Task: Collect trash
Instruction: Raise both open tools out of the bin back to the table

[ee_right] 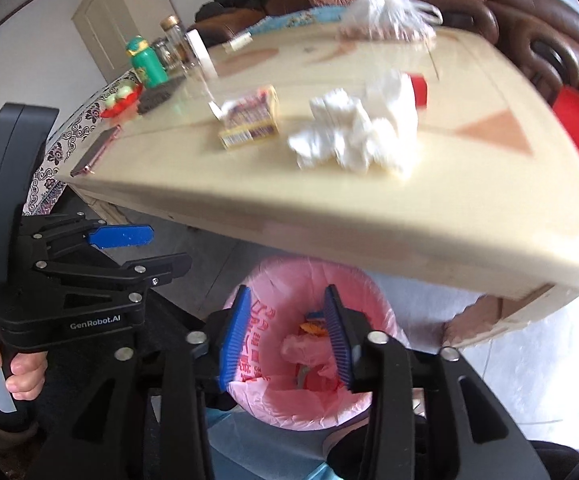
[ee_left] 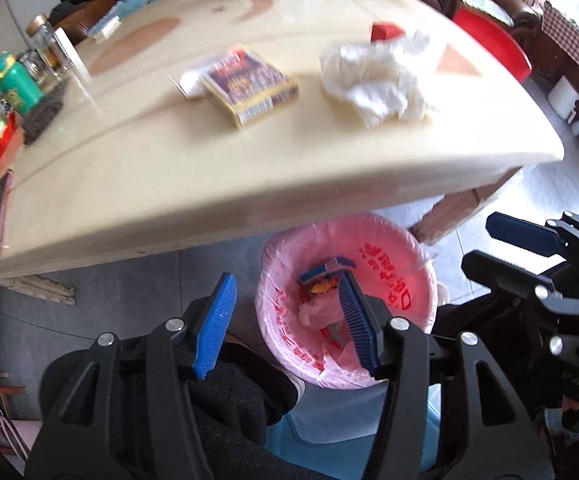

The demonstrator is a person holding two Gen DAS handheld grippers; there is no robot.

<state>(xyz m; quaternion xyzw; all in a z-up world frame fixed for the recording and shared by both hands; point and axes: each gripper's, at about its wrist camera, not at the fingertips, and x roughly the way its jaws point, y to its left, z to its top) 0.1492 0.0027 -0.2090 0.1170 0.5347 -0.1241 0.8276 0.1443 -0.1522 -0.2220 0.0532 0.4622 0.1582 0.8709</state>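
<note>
Tissues (ee_left: 377, 80) lie on the table (ee_left: 169, 168); both tools (ee_left: 285, 320) (ee_right: 285, 340) gape wide, empty.

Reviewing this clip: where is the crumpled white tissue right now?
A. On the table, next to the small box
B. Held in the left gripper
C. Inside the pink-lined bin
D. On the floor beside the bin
A: the tissue lies on the table beside the box, while both the left gripper and the right gripper are open and empty above the bin.
</note>
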